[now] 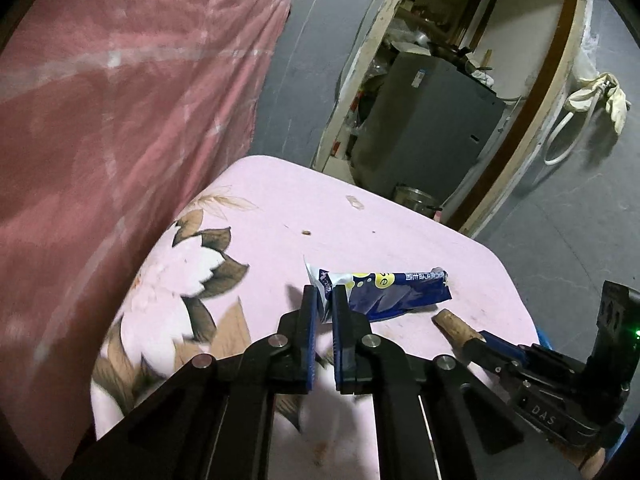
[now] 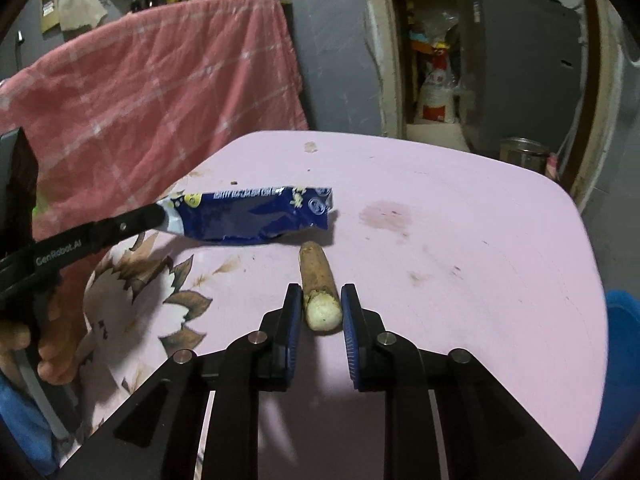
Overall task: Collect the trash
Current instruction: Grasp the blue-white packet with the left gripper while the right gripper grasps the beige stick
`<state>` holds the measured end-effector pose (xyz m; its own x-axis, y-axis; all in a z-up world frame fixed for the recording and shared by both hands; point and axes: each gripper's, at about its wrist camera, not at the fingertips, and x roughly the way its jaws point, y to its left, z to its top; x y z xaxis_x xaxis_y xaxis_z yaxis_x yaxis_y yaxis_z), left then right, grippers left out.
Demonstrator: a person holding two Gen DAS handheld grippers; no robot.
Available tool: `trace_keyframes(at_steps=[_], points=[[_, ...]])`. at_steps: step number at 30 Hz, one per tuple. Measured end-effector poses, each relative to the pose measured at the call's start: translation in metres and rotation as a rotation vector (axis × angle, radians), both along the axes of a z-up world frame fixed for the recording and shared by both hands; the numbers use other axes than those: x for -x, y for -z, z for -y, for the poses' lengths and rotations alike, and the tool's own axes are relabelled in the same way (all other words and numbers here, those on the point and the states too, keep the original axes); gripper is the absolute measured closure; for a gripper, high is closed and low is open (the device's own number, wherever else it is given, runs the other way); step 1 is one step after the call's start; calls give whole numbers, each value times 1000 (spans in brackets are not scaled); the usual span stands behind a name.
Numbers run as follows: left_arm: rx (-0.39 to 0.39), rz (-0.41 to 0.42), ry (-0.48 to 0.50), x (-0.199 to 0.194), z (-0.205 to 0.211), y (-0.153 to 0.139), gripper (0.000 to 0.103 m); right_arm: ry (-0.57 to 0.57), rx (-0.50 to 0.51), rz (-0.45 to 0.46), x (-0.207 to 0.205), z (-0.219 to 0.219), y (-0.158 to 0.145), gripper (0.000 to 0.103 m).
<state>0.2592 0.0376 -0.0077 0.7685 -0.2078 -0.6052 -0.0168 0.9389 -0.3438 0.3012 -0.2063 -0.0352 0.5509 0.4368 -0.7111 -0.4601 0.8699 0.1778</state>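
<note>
Left gripper [image 1: 323, 292]: jaws nearly together, clamped on the white torn end of a blue snack wrapper [image 1: 390, 294]. The wrapper sticks out sideways from the grip, over the middle of the counter [image 1: 400, 224]; a shadow lies under it in the right wrist view, so it looks lifted, though contact at its far end cannot be judged.

Right gripper [image 2: 320, 300]: jaws narrow, set on either side of the pale cut end of a brown corn cob [image 2: 320, 284]. The pads appear to touch the cob's flanks. The cob points away from the gripper toward the wrapper; whether it rests on the counter cannot be told.

Counter: pink cloth with a large flower print [image 1: 176, 280] on the near left side, a faint stain [image 2: 386, 214] to the right of centre, a few crumbs [image 1: 306, 233] further back.

Surroundings: red checked cloth [image 2: 160, 80] hanging behind the counter; open doorway with a grey cabinet [image 1: 432, 120] beyond; metal pot [image 2: 524, 154] on the floor there. A hand [image 2: 24, 344] grips the left tool's handle.
</note>
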Motion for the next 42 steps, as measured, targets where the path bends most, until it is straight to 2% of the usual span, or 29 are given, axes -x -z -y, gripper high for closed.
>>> trace_keyframes(at_steps=[8,14,21,29,38,40,41,42], points=[[-24,40,-21,33,32,-1,99,55,-1,44,29,29,-6,86],[-15,4,-10,47,50,7,99,98,11,65,44,47,-5,86],[-9,-34,34,60,61,13,99,130,2,48,50,60,3,85],[-8,-73,92,65,74,17,99,125,-13,44,51,65,7,84],[-5,-87,109,68,81,18,99,118,-1,54,49,61,8,84],[-13,-90,121,67,82,17,97,119,0,55,47,60,8,84],[-21,-88,130,67,81,16,93,119,0,55,46,60,8,84],[-36,-83,139,67,81,15,84,120,-1,55,47,60,8,84]])
